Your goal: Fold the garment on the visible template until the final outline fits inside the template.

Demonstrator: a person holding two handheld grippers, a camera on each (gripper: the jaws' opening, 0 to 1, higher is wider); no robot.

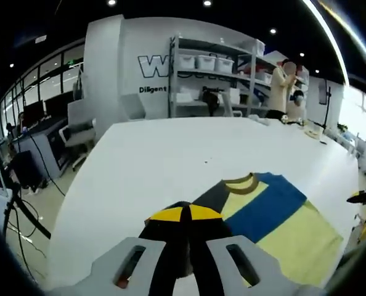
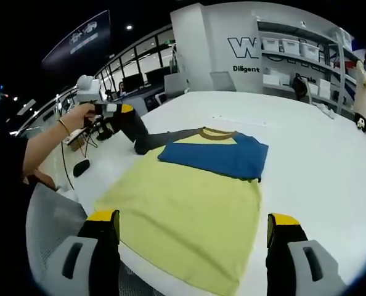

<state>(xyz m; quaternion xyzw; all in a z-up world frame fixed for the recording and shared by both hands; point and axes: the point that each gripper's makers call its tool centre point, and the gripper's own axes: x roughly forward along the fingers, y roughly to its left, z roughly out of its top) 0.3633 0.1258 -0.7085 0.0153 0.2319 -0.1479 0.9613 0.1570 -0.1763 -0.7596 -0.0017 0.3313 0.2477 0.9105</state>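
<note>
The white table (image 2: 318,160) carries the garment (image 2: 189,216), spread flat (yellow body, blue band folded across its top). Its dark sleeve (image 2: 147,138) is clenched in the left claw (image 2: 118,110). The right claw (image 2: 192,237) is held released above the hem.

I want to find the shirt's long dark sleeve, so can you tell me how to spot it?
Start at the big white table, then find the yellow and blue shirt lying on it. Follow its brown collar sideways to the dark sleeve. It is the one dark grey strip, and its end is pinched in the left gripper.
</note>
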